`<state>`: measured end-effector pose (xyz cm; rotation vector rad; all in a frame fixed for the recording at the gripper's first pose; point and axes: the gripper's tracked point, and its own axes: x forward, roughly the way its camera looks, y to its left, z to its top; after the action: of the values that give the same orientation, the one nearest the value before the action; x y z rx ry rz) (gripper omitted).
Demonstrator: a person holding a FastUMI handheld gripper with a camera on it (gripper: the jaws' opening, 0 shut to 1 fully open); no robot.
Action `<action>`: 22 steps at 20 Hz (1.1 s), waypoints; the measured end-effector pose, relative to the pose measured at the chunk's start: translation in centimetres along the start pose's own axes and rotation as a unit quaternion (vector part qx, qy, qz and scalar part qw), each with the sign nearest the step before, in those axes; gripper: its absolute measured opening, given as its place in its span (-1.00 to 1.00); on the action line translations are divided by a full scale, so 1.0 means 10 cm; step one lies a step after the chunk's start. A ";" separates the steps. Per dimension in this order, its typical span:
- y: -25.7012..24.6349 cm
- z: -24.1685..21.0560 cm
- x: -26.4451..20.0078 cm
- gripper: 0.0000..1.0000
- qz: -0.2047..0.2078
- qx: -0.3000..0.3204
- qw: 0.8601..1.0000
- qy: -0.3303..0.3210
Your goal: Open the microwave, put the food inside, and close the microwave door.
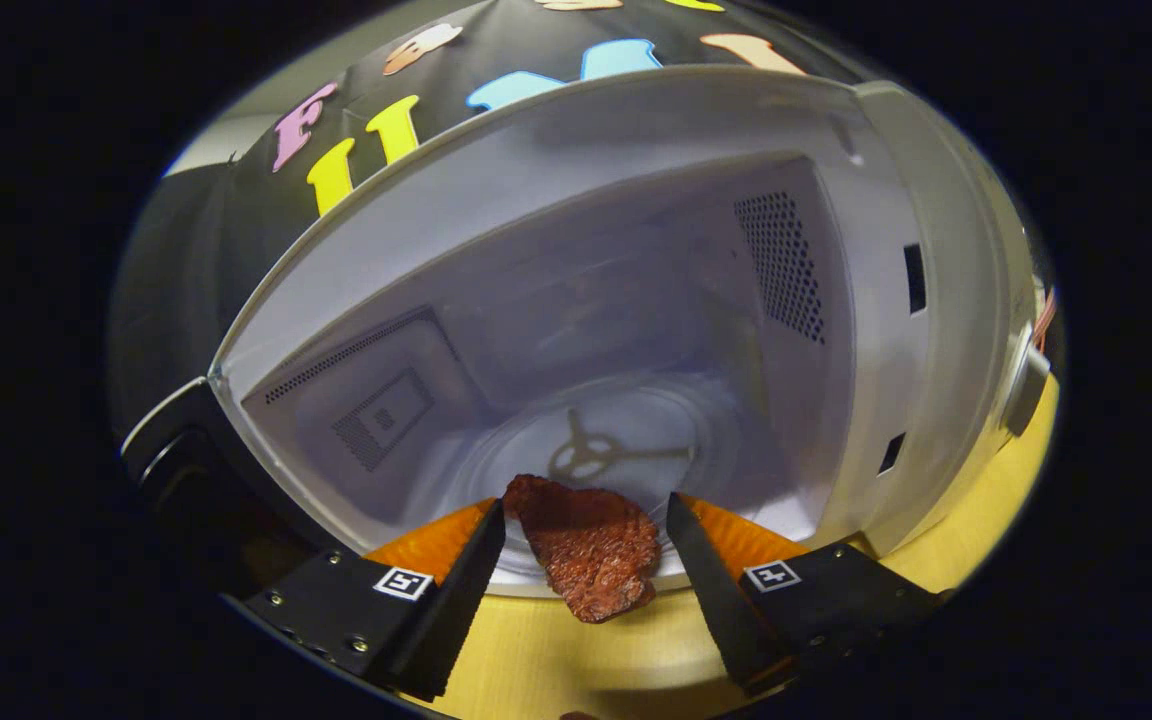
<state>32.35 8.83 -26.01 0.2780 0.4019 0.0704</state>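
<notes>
The white microwave point(896, 330) stands open just ahead of me, its cavity lit. Its glass turntable point(626, 440) lies on the cavity floor with the roller ring showing through. A flat, reddish-brown piece of food point(591, 550) hangs between my fingers at the cavity's front sill, its lower end over the wooden table. My gripper point(586, 505) is shut on the food, with the left fingertip point(491, 525) against its upper corner and the right fingertip point(681, 520) close by its other side. The tips reach just past the sill.
The dark microwave door point(186, 470) is swung out to the left of the cavity. The control panel with a knob point(1026, 385) is on the right. The yellow wooden table point(596, 660) runs under the fingers and past the microwave's right side.
</notes>
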 end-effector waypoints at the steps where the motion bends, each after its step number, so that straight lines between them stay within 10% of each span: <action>1: -0.02 0.07 -0.04 0.95 -0.007 -0.021 1.000 -0.013; 22: 1.29 0.86 -2.43 0.95 0.143 -0.110 0.978 -0.108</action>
<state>13.24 16.03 -5.68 0.1217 0.1333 0.3615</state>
